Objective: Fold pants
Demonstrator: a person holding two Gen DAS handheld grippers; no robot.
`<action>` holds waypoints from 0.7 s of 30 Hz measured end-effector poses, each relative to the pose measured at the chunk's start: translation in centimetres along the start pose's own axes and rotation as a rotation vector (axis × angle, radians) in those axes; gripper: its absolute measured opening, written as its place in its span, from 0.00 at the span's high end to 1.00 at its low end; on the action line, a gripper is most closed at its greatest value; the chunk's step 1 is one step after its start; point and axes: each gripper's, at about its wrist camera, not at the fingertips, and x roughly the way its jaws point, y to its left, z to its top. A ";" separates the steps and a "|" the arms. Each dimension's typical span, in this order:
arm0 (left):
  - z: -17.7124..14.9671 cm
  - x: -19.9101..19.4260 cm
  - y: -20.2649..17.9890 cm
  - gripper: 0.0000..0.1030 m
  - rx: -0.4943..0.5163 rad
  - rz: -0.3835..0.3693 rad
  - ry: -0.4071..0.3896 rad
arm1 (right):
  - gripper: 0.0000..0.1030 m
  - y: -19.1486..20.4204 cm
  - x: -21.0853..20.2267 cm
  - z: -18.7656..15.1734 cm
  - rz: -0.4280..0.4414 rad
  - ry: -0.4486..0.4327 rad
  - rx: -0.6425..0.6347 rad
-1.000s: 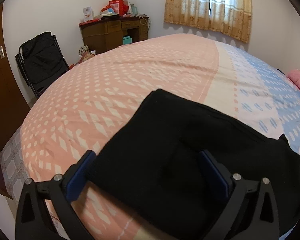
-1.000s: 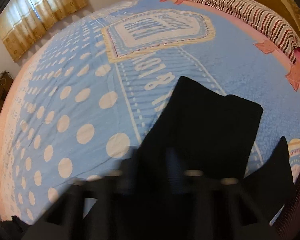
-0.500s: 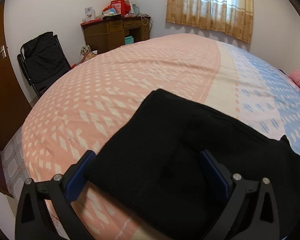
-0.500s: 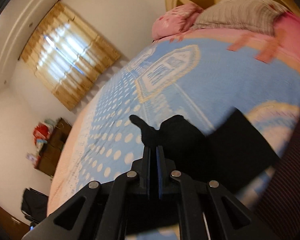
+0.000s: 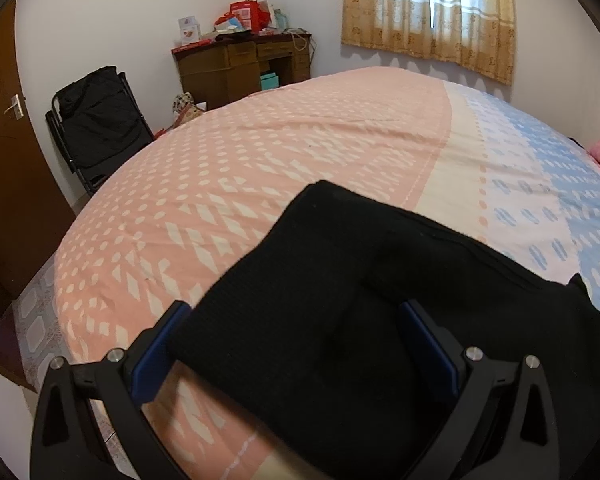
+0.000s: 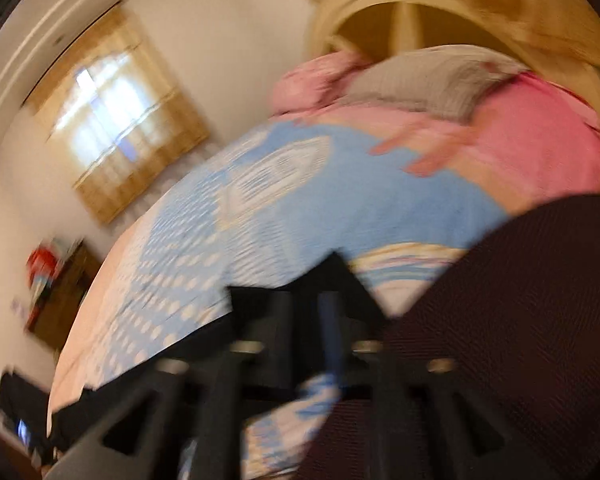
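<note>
Left wrist view looks out over the bed (image 5: 260, 168), its cover pink with white flecks on the near side and pale blue further over. The black pants (image 5: 340, 312) lie flat on that cover, folded into a thick slab with one rounded corner pointing toward the middle of the bed. The left gripper (image 5: 296, 344) hangs low above them with its two blue-padded fingers (image 5: 156, 344) spread wide, one past the fabric's left edge and the other over the dark cloth; it has hold of nothing. Against the far wall stand a cluttered wooden desk (image 5: 240, 68), a black folding chair (image 5: 96, 124) and a curtained window (image 5: 428, 16).

Right wrist view is smeared by motion (hard to read). The right gripper (image 6: 304, 320) shows only as dark bars, and I cannot tell how far its fingers are parted or whether they grip anything. Black fabric trails along the lower left there, with pink pillows (image 6: 320, 80) at the head of the bed.
</note>
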 end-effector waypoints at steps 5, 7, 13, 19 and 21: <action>0.2 -1.3 -0.5 0.00 0.022 0.021 0.000 | 0.22 8.5 5.2 -2.4 0.019 0.088 -0.291; 0.3 -2.2 -0.7 0.00 0.037 0.013 -0.023 | 0.22 10.5 7.7 -3.6 -0.015 0.144 -0.369; 0.5 -3.5 -1.1 0.00 0.066 0.005 -0.054 | 0.22 12.4 14.0 -7.3 -0.222 0.283 -0.651; 0.6 -3.6 -2.0 0.00 0.078 0.016 -0.056 | 0.85 6.3 13.2 -4.5 -0.202 0.359 -0.491; 0.7 -3.8 -2.5 0.00 0.080 0.017 -0.062 | 0.85 3.4 11.5 -2.5 -0.219 0.313 -0.417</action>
